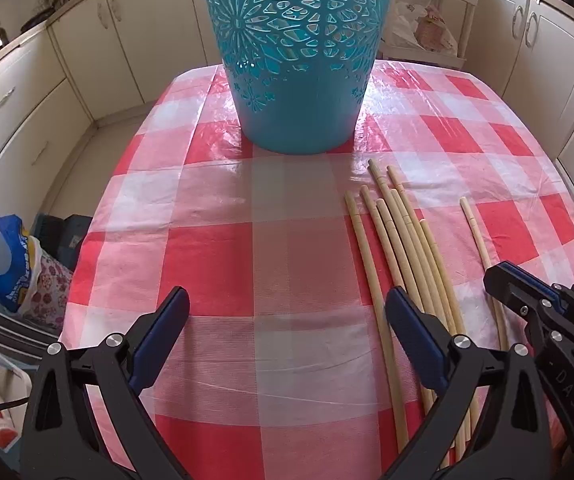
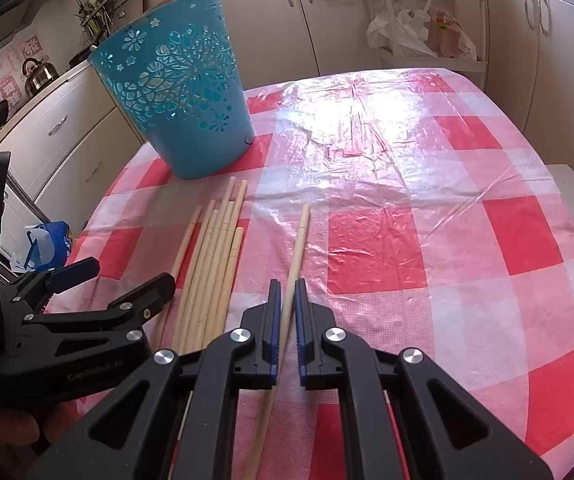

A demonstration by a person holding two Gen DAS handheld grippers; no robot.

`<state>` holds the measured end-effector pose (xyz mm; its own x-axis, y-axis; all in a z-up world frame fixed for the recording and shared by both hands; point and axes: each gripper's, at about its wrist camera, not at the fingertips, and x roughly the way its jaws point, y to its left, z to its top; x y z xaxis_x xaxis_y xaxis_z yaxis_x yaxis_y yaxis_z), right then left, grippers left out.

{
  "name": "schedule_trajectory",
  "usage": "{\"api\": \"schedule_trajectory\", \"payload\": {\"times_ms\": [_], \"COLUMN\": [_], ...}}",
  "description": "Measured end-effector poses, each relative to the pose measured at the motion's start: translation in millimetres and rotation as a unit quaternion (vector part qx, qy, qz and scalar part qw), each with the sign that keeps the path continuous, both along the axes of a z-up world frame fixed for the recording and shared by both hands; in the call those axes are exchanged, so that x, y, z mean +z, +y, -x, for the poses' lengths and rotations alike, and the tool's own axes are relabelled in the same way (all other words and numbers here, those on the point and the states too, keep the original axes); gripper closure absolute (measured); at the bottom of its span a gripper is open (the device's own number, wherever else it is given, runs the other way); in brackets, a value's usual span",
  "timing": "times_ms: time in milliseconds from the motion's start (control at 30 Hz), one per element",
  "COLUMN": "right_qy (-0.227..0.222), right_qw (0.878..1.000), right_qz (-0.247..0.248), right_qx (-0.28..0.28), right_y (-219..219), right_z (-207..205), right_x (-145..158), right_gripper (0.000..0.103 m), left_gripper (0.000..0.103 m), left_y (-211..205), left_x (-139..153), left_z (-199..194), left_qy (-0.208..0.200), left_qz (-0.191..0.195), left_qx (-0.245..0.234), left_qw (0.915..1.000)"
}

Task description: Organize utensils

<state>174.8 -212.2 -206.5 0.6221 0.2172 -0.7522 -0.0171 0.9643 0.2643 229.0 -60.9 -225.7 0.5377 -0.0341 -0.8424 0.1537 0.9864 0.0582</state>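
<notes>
A tall turquoise cut-out basket [image 1: 299, 80] [image 2: 179, 92] stands upright at the far side of the red-and-white checked table [image 1: 215, 248] [image 2: 407, 208]. Several pale wooden chopsticks [image 1: 399, 240] [image 2: 215, 248] lie side by side in front of it. One single chopstick [image 1: 473, 224] [image 2: 299, 236] lies apart to their right, and my right gripper [image 2: 287, 286] [image 1: 497, 280] is shut on its shaft. My left gripper [image 1: 287, 304] [image 2: 125, 274] is open, just left of the bundle. Its right finger [image 1: 403, 312] is over the bundle's left sticks and nothing is between its fingers.
Cream kitchen cabinets [image 1: 67, 52] [image 2: 559, 40] surround the table. A white rack with plastic bags [image 2: 419, 28] [image 1: 427, 24] stands behind it. A blue bag [image 1: 3, 264] lies on the floor at the left, and a kettle [image 2: 39, 72] sits on the counter.
</notes>
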Motion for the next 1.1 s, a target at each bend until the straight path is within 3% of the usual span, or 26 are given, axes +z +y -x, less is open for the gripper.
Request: {"api": "schedule_trajectory", "payload": {"times_ms": [367, 533, 600, 767, 900, 1000, 1100], "right_qy": [0.009, 0.019, 0.025, 0.032, 0.037, 0.036, 0.036], "right_qw": [0.998, 0.998, 0.997, 0.996, 0.993, 0.992, 0.992], "right_qz": [0.050, 0.053, 0.051, 0.065, 0.090, 0.103, 0.098], "right_qx": [0.021, 0.041, 0.046, 0.052, 0.062, 0.069, 0.071], "right_y": [12.4, 12.7, 11.7, 15.1, 22.1, 24.6, 23.0], "right_z": [-16.5, -17.0, -15.2, -20.7, -27.8, -28.0, -27.2], "right_x": [2.5, 3.2, 3.8, 4.7, 5.2, 5.1, 4.7], "right_gripper": [0.095, 0.097, 0.097, 0.095, 0.095, 0.095, 0.096], "left_gripper": [0.025, 0.076, 0.083, 0.083, 0.065, 0.064, 0.092], "left_y": [-9.1, -4.1, 1.0, 18.6, 22.1, 20.2, 10.7], "left_x": [2.1, 5.7, 6.8, 10.5, 11.5, 10.1, 7.7], "left_z": [-11.4, -5.8, -2.4, -0.4, -8.5, -14.2, -13.6], "left_qy": [-0.001, -0.004, 0.001, 0.023, 0.022, 0.025, 0.013], "left_qz": [-0.011, 0.010, 0.021, 0.054, 0.045, 0.040, 0.027], "left_qx": [-0.022, -0.043, -0.051, -0.064, -0.044, -0.039, -0.061], "left_qw": [0.9997, 0.9990, 0.9985, 0.9962, 0.9978, 0.9981, 0.9977]}}
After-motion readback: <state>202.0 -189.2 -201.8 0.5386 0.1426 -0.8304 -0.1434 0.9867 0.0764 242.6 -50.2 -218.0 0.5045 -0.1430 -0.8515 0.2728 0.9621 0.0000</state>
